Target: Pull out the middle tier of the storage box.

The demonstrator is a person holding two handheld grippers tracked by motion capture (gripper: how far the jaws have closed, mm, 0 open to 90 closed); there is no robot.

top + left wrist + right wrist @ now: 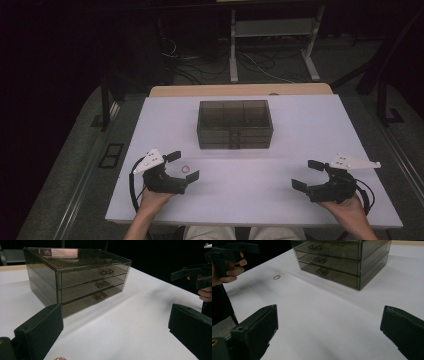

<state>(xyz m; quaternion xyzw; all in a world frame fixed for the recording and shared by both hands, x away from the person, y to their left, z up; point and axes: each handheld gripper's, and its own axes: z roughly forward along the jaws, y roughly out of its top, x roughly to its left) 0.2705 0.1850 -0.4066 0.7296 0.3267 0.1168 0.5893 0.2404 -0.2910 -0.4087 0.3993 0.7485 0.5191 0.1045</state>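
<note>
Left gripper point(181, 165) is hovering with jaws spread wide around a small ring point(186, 169) lying flat on the table point(300, 130), in front of the smoky drawer box point(235, 124). Right gripper point(308, 174) is idling, jaws spread, empty. Risk: the ring is thin and could be skidding away or slipping out if the jaws are closing too high.

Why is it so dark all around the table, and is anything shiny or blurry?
High view: the white table is lit, the floor behind stays dim. Left gripper view: a pale glare sits on top of the drawer box. Right gripper view: the little ring looks soft and fuzzy.
</note>
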